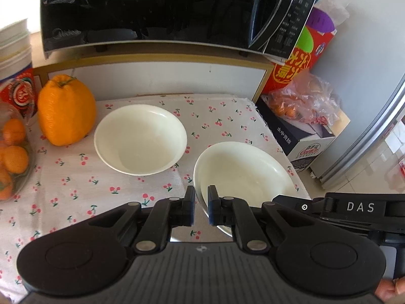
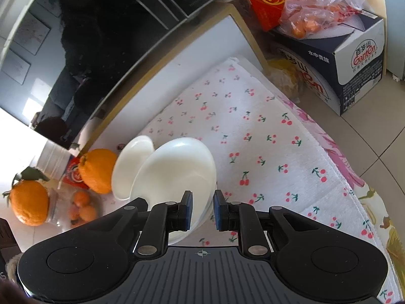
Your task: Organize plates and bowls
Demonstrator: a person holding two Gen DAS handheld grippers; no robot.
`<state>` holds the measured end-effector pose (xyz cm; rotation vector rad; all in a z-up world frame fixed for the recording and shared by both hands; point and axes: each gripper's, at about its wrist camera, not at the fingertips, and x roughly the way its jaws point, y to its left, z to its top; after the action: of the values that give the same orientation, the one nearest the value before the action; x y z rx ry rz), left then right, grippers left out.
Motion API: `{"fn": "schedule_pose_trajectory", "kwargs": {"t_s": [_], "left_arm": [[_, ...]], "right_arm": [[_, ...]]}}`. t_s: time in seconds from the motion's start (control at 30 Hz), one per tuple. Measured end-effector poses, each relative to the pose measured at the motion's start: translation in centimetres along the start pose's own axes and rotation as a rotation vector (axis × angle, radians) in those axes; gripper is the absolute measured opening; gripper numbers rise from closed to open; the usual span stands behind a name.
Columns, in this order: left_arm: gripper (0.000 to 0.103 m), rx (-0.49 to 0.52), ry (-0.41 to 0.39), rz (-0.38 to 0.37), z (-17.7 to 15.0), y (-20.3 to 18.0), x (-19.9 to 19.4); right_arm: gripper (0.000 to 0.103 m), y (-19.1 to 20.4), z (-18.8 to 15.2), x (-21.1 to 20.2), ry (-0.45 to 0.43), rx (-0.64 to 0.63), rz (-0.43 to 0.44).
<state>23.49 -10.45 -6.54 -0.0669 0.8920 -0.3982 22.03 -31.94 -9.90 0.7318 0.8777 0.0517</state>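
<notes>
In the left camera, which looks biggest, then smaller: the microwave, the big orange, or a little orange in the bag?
1. Microwave
2. Big orange
3. Little orange. It sits nearer the camera, yet looks smallest, so the order seems safe.

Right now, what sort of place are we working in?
Most likely a home kitchen corner: a black microwave stands above the cherry-print cloth holding two white bowls, a large orange sits beside them, and a fridge stands at right.

The near bowl [image 1: 243, 174] lies on the cloth [image 1: 76, 190], its rim between the left jaws. Ahead and left sits the far bowl [image 1: 140, 139], the large orange [image 1: 66, 110] left of it.
</notes>
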Motion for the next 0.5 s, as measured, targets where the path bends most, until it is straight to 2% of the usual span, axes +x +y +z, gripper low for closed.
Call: {"fn": "schedule_pose_trajectory", "kwargs": {"t_s": [0.5], "left_arm": [[0.009, -0.061, -0.036, -0.021, -1.7, 1.7, -4.6]], "right_arm": [[0.018, 2.5, -2.5, -3.6, -0.004, -0.051, 0.074]]}}
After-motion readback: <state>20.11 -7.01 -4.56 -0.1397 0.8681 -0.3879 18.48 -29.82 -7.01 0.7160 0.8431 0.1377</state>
